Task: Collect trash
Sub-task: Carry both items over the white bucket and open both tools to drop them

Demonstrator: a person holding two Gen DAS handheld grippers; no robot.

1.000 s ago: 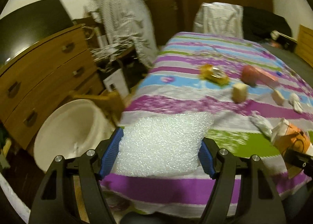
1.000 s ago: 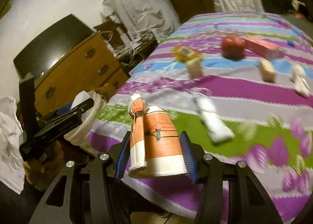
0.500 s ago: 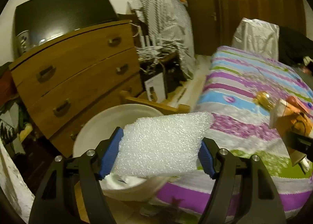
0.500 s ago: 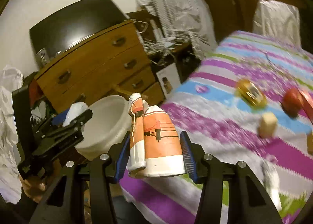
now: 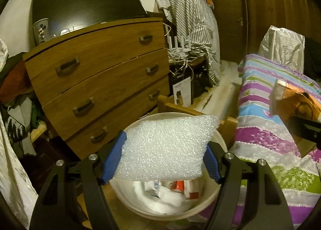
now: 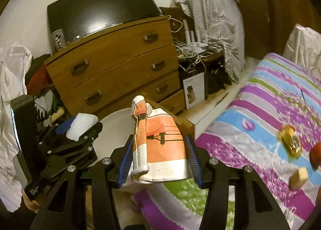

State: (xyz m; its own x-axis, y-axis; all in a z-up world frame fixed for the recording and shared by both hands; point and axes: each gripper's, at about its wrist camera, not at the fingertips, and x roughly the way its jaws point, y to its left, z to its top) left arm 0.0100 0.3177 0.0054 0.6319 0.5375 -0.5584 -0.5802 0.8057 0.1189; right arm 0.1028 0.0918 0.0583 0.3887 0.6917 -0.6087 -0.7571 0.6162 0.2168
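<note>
I'm gripping foam (image 5: 166, 147) in my left claw (image 5: 163, 161) over the bin (image 5: 202, 204), and squeezing a crushed cup (image 6: 160, 145) in my right claw (image 6: 158, 159).

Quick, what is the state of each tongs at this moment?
Left tongs: closed on the white foam sheet, above the bin.
Right tongs: closed on the crushed orange paper cup.

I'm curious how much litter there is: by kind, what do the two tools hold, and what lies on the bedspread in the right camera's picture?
Foam sheet, in left tool: 1
Crushed paper cup, in right tool: 1
Gold wrapper: 1
Beige block: 1
Red item: 1
Total: 5
</note>
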